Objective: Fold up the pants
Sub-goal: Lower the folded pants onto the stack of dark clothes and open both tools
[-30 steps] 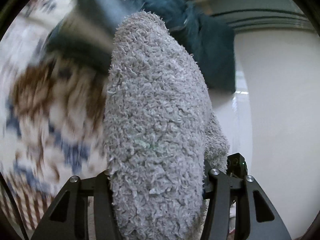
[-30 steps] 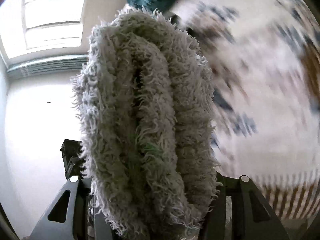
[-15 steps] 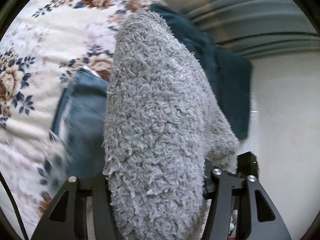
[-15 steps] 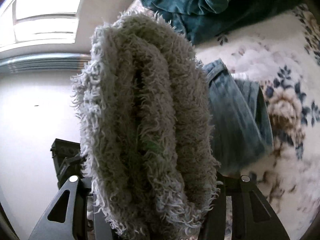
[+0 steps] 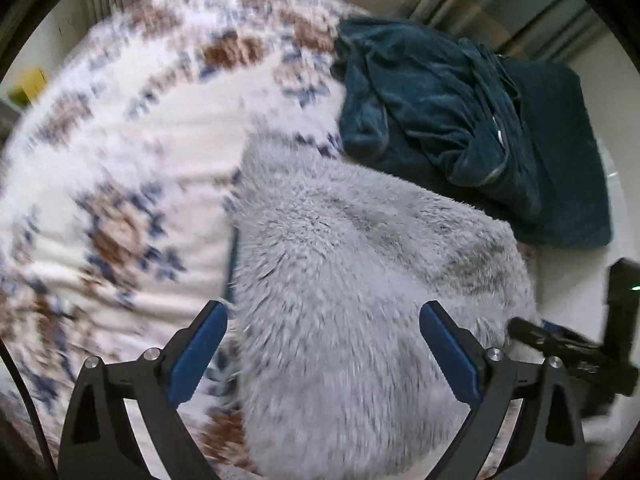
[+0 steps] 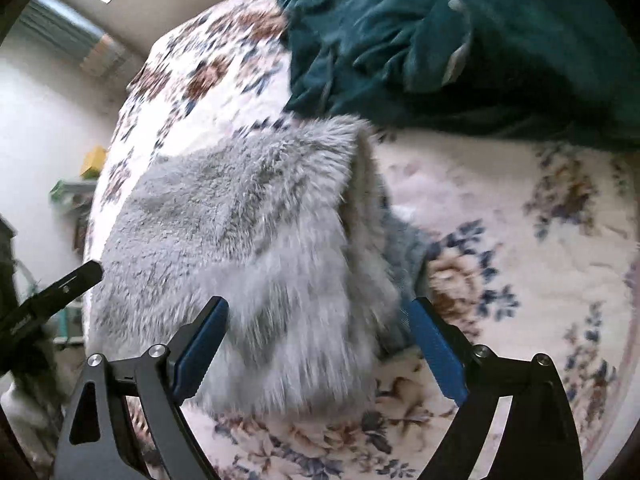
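Observation:
The grey fleece pants (image 5: pixel 360 300) lie folded on the floral bedspread (image 5: pixel 120 160), and also show in the right wrist view (image 6: pixel 248 248). They cover a pair of blue jeans, of which only an edge (image 6: pixel 404 248) shows. My left gripper (image 5: pixel 324 316) is open, its blue-padded jaws spread wide just over the near part of the fleece. My right gripper (image 6: pixel 318 312) is open too, its jaws apart above the fleece's near right corner. Neither holds anything.
A crumpled dark teal garment (image 5: pixel 460 128) lies on the bed beyond the fleece, also in the right wrist view (image 6: pixel 460 40). The bed's edge and pale floor (image 6: pixel 48 120) lie to one side. Each view shows the other gripper (image 5: pixel 580 356) at its edge (image 6: pixel 44 300).
Both grippers held the bunched fleece in shut jaws and carried it over the jeans. Now both jaws have opened and the fleece lies spread on the bed on top of the jeans.

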`<state>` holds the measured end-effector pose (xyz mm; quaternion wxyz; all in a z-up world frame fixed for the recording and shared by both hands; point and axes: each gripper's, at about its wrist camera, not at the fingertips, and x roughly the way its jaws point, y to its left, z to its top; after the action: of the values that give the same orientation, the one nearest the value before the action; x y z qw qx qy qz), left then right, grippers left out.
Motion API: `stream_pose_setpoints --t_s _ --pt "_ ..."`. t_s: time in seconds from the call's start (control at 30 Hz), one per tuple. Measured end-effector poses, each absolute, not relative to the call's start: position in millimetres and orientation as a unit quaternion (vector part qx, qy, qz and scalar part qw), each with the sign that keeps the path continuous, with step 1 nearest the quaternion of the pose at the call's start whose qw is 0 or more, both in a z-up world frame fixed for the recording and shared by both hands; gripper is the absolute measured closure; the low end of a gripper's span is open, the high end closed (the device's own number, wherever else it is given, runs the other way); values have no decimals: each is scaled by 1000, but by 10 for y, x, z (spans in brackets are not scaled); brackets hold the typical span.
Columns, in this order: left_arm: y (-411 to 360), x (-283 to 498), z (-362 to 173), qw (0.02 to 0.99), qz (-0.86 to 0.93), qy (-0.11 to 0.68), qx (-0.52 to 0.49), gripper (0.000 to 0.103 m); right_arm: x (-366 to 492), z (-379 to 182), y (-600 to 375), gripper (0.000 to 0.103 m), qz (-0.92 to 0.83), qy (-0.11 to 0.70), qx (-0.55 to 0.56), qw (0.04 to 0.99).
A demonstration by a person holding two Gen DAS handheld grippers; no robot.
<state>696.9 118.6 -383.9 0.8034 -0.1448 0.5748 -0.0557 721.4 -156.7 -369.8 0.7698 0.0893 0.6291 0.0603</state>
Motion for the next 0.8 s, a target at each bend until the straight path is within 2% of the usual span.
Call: stream_pose_setpoints --t_s 0.27,0.53,0.8 --pt "976 6332 -3432 838 -2 545 -36 5 6415 -2838 -1456 10 -32 575 4 818" --pt "820 5539 -2834 852 18 522 -37 5 5480 -2012 -1425 10 -34 543 -4 839" --pt "655 4478 -1903 883 46 466 -30 5 4319 -1035 -1488 10 -10 488 -22 873"
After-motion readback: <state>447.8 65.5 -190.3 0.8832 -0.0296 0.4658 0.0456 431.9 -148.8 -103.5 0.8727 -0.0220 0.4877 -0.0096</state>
